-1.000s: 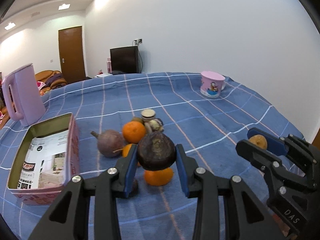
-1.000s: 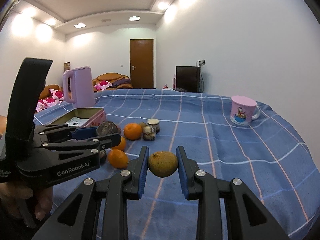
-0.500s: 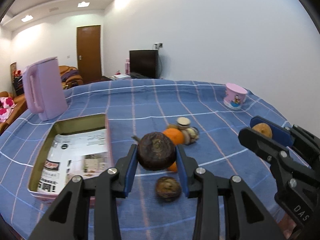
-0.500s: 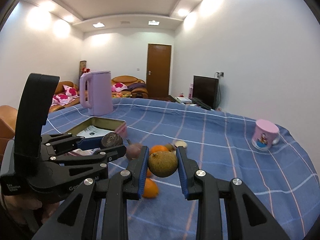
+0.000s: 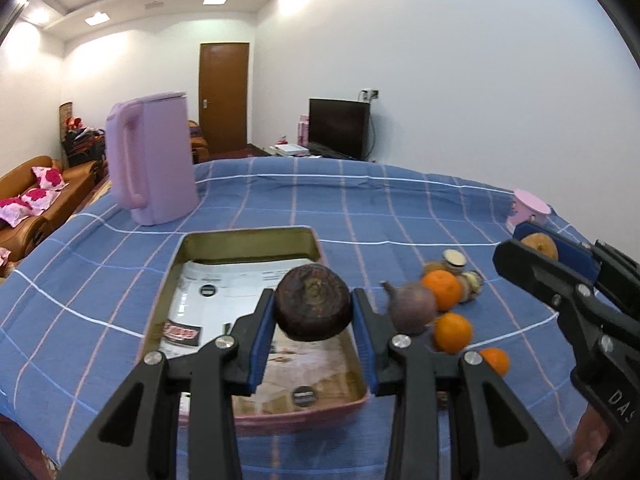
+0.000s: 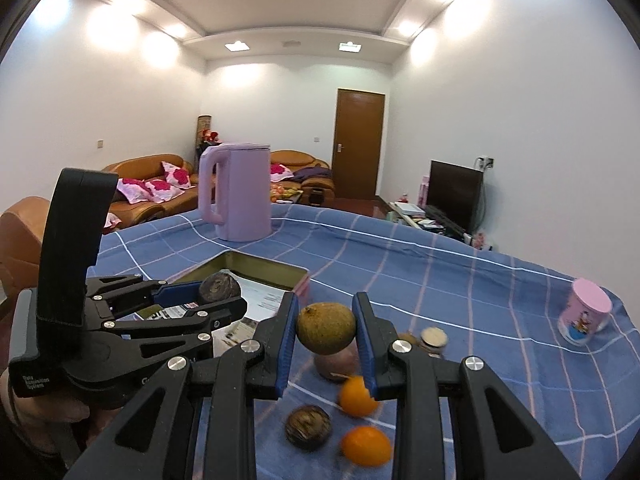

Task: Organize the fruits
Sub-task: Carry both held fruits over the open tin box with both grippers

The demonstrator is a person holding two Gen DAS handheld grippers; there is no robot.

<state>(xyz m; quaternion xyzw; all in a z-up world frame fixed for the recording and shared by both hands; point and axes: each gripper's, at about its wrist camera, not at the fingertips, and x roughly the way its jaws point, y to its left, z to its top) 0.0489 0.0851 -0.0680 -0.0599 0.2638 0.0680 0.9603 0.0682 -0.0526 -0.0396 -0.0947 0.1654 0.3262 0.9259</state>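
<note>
Left gripper (image 5: 313,316): we see its jaws clamped on a dark brown fruit (image 5: 313,307), held above the open tin tray (image 5: 256,236). Right gripper (image 6: 326,330): we see it gripping a greenish-brown fruit (image 6: 326,328) over loose oranges (image 6: 365,445) on the blue tablecloth (image 6: 460,288).

Dark wrinkled fruit (image 5: 313,302) hangs over the tin (image 5: 248,236); oranges (image 5: 442,289) lie beside.
</note>
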